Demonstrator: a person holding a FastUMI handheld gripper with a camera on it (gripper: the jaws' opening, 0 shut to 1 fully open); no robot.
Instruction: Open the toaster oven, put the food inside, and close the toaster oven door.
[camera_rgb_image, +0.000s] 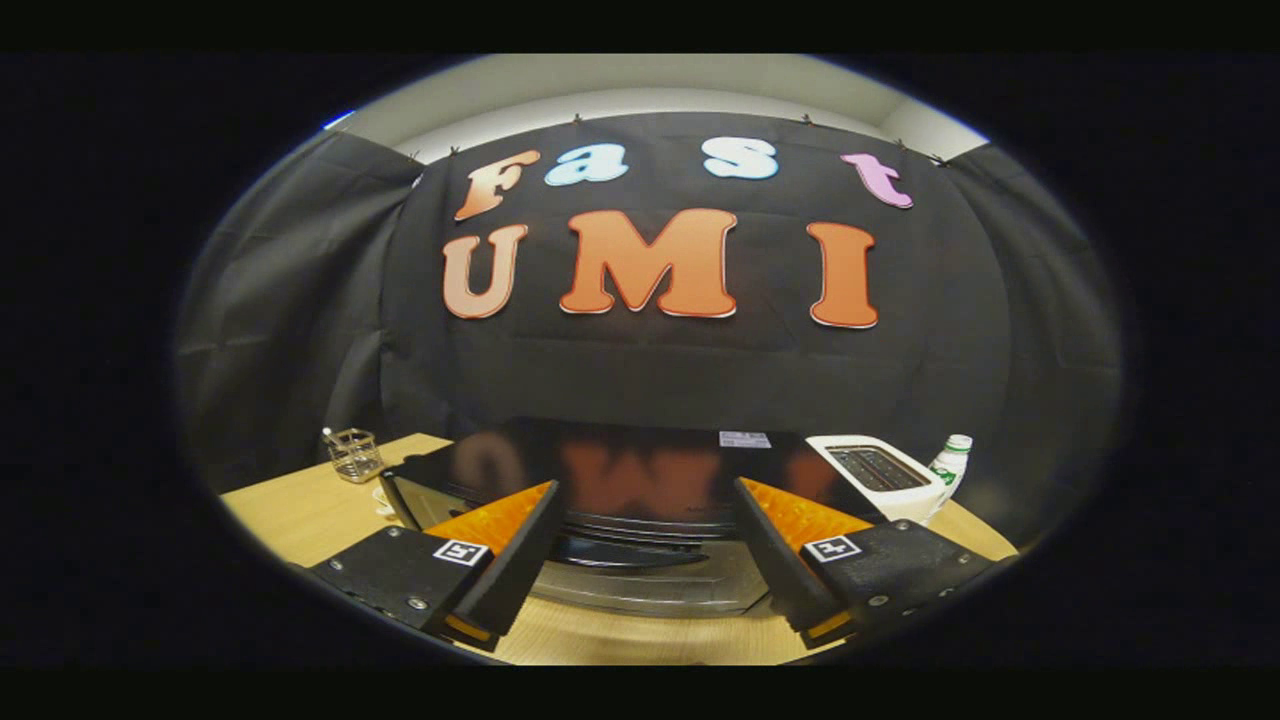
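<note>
A black toaster oven with a glossy top stands on the wooden table right ahead of me. Its front, with a dark handle bar and a silvery lower part, faces me between my fingers. My gripper is open, its two fingers spread wide on either side of the oven's front and holding nothing. I cannot tell whether the door is shut tight. I cannot make out any food.
A white slot toaster stands just right of the oven, with a plastic bottle behind it. A small clear glass holder sits on the table to the oven's left. Black cloth walls the booth behind.
</note>
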